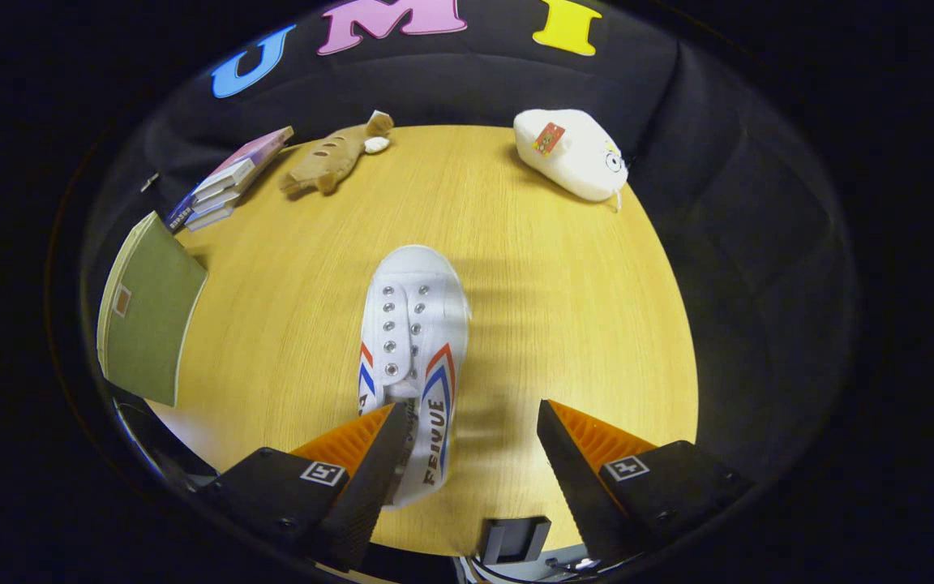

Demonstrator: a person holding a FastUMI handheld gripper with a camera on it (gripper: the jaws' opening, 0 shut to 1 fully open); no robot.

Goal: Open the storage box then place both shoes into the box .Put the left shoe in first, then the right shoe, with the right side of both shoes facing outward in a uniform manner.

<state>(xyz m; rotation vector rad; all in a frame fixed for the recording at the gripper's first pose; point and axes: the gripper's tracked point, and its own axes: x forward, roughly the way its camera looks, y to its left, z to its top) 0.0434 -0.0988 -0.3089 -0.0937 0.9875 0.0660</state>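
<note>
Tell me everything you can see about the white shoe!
The white shoe looks like canvas, with two rows of metal eyelets, no laces, and red and blue stripes on its sides. It lies flat on the wooden table, toe pointing away from the tool. The tool is open; the heel sits by one finger, partly hidden.

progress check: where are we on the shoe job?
Done: nothing I can confirm; I can't pick out the box or a second shoe here. In hand: the gripper is open, its fingers either side of one white shoe lying on the table, not gripping. Left: grasp it and box it.
</note>
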